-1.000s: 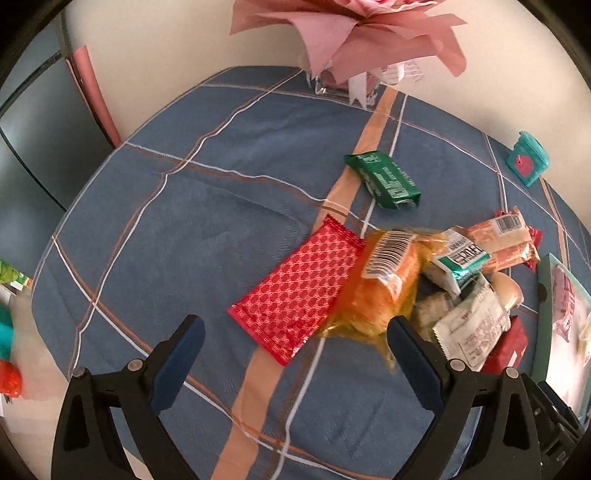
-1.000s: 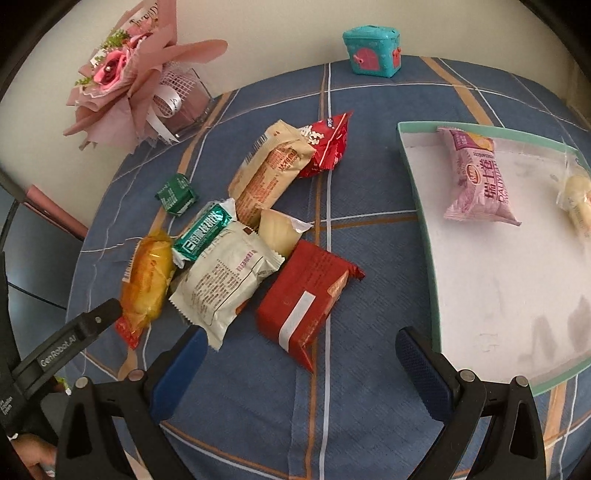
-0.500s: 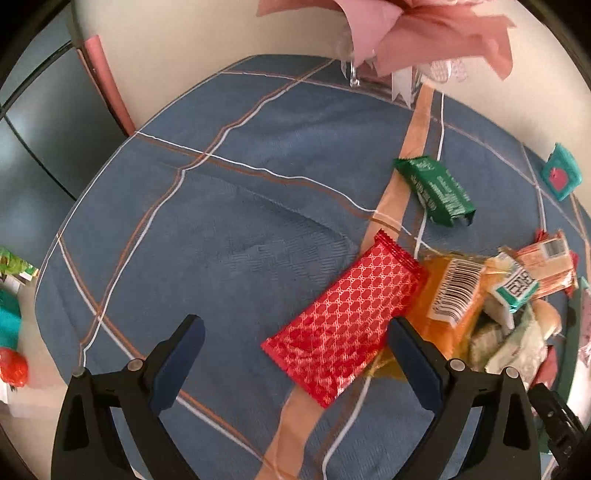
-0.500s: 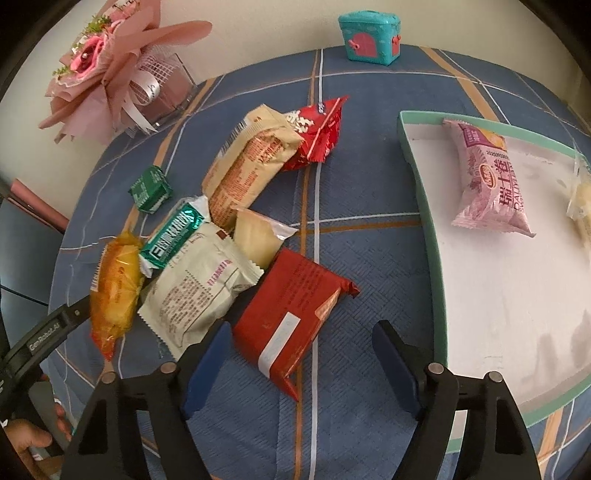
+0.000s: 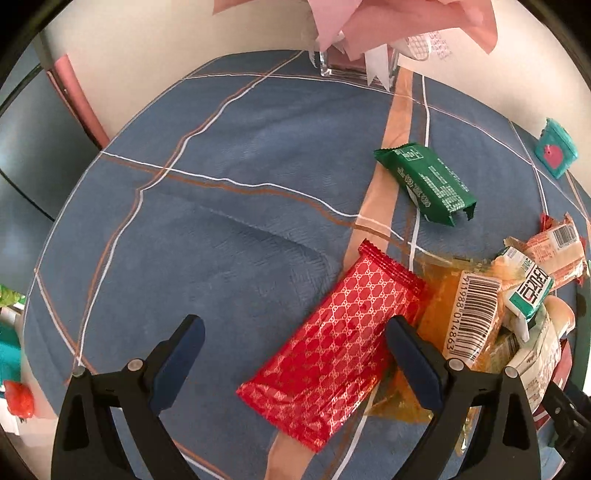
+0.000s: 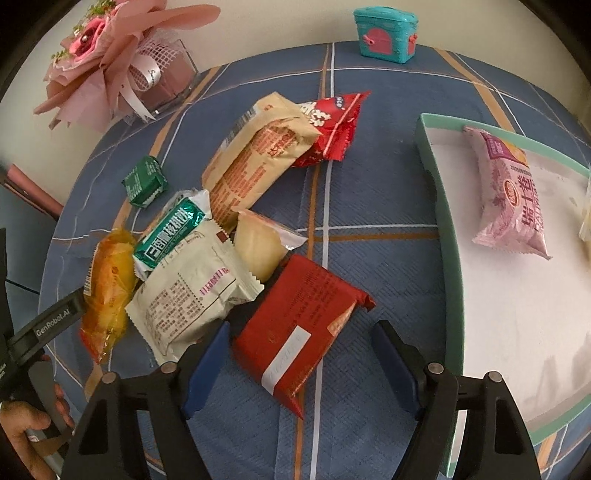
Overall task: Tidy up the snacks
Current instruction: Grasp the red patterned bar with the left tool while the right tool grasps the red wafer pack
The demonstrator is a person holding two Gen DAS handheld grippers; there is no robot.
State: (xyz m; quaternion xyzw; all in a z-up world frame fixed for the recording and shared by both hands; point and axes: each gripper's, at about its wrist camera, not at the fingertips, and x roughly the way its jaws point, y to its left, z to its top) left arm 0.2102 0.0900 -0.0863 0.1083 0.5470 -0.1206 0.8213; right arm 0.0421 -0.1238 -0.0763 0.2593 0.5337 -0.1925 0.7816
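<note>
The right gripper (image 6: 299, 367) points steeply down over the red packet (image 6: 295, 325) lying flat on the blue-clothed worktop (image 6: 369, 206); its blue fingers (image 6: 207, 369) stand spread on either side of the packet's near end, the one on the pile side close against the wrapper, though whether it touches is hard to tell, and the other clearly apart, so nothing is gripped. Just beyond the red packet lies the pile of snacks: a white packet with printed text (image 6: 192, 299), a green-and-white bar (image 6: 168, 236) on top of it, a pale bun in clear wrap (image 6: 258, 247), a long beige packet (image 6: 255, 162) and a small red bag (image 6: 332, 125) behind that. An orange-wrapped cake (image 6: 107, 288) sits at the pile's outer side, and a small green packet (image 6: 144, 181) lies apart, toward the pink bouquet (image 6: 110, 62) at the far edge. Toward the opposite edge a teal-rimmed tray (image 6: 428, 155) holds a pink packet (image 6: 513, 195). A teal box (image 6: 386, 31) stands at the far edge.

The left gripper (image 5: 291, 354) hovers with fingers (image 5: 177, 362) released and wide; one finger overlaps a red patterned packet (image 5: 332, 347) that lies beside the orange cake, gripping nothing
</note>
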